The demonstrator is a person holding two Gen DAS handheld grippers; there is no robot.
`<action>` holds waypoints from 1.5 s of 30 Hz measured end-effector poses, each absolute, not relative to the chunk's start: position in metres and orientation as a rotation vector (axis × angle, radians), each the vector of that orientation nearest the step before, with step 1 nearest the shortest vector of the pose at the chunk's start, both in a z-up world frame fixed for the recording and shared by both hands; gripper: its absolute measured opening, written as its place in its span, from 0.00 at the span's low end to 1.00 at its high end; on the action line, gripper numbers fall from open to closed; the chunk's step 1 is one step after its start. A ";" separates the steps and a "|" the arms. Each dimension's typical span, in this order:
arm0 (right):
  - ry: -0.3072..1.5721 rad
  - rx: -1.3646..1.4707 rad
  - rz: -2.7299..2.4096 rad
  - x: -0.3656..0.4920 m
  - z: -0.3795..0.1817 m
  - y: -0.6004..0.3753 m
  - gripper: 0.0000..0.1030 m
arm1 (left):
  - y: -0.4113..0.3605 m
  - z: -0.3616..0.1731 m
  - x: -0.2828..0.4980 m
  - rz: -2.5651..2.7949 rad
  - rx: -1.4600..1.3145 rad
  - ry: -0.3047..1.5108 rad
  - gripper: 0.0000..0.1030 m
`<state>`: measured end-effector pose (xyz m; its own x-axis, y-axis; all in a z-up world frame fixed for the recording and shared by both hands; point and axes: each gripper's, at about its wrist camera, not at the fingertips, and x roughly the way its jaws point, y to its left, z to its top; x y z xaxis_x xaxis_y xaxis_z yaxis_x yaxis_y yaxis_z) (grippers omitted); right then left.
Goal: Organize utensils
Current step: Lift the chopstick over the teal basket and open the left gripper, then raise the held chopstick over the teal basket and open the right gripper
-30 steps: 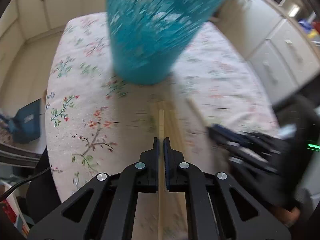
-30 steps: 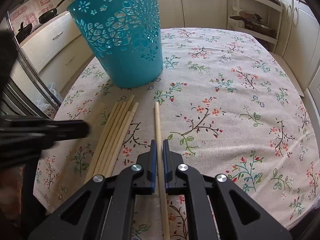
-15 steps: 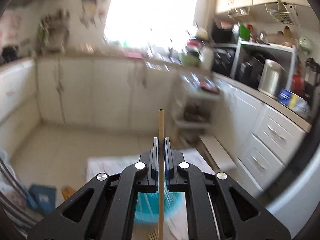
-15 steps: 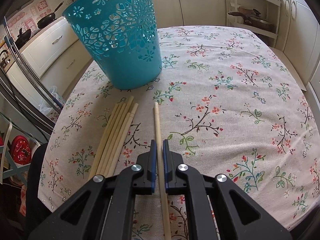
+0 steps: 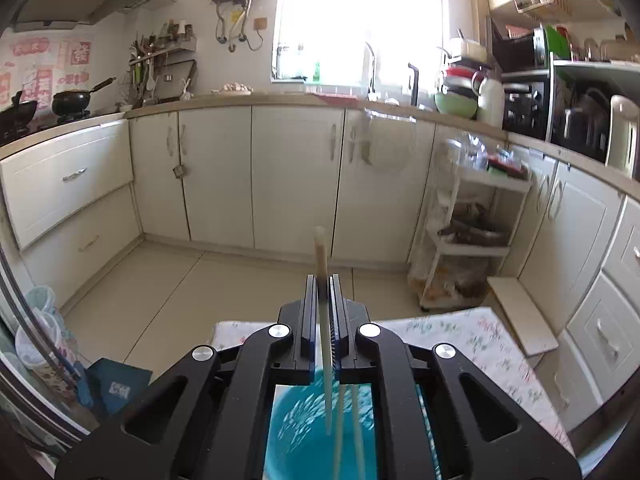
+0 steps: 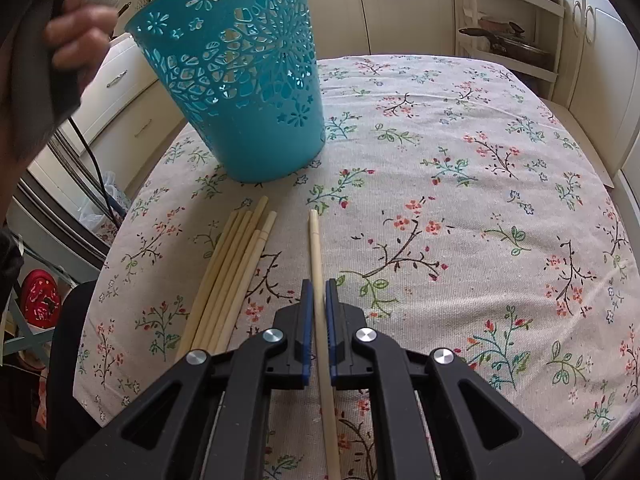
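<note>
In the left wrist view my left gripper (image 5: 323, 280) is held high over the teal cut-out basket (image 5: 296, 432). A pale wooden chopstick (image 5: 320, 248) stands between its jaws, which are just opening, and its lower end hangs into the basket. Two more chopsticks (image 5: 340, 428) lean inside. In the right wrist view my right gripper (image 6: 317, 284) is shut on a single chopstick (image 6: 314, 240) lying on the floral tablecloth (image 6: 460, 200). A bundle of several chopsticks (image 6: 236, 264) lies just left of it, in front of the basket (image 6: 240, 80).
A hand (image 6: 76, 28) grips the other gripper's handle at the upper left of the right wrist view, beside the basket. White kitchen cabinets (image 5: 296, 176) and a white trolley (image 5: 472, 236) stand beyond the table's far edge.
My left gripper rose from the table with its chopstick and now looks out level above the basket; the chopstick now tilts slightly in the jaws. The right gripper has not moved.
</note>
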<state>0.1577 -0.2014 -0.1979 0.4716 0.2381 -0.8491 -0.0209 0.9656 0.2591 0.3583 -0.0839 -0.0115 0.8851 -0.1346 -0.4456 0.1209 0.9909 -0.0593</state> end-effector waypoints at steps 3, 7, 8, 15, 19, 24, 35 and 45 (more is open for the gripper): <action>1.069 0.221 0.160 0.158 -0.198 -0.201 0.07 | -0.074 -0.018 0.350 -0.133 -0.035 0.483 0.18; 1.068 0.222 0.163 0.157 -0.198 -0.201 0.08 | -0.067 -0.024 0.325 -0.133 -0.016 0.470 0.40; 1.067 0.223 0.168 0.157 -0.198 -0.200 0.10 | -0.063 -0.023 0.317 -0.132 -0.012 0.462 0.45; 1.054 0.173 0.175 0.152 -0.198 -0.191 0.19 | -0.029 -0.036 0.251 -0.105 0.003 0.426 0.68; 1.060 0.196 0.163 0.150 -0.197 -0.196 0.19 | -0.014 -0.078 0.234 -0.093 0.026 0.521 0.73; 1.046 0.092 0.132 0.147 -0.197 -0.186 0.13 | -0.019 -0.156 0.247 -0.121 0.088 0.763 0.73; 1.012 0.140 0.087 0.138 -0.182 -0.200 0.06 | -0.027 -0.198 0.259 -0.121 0.121 0.940 0.79; 0.875 0.288 0.131 0.123 -0.137 -0.216 0.06 | -0.030 -0.198 0.267 -0.123 0.119 0.975 0.88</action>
<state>0.1226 -0.2156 -0.1368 0.6358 0.2298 -0.7368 0.0044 0.9535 0.3012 0.2670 -0.0302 -0.1982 0.5552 -0.0505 -0.8302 0.1575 0.9865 0.0453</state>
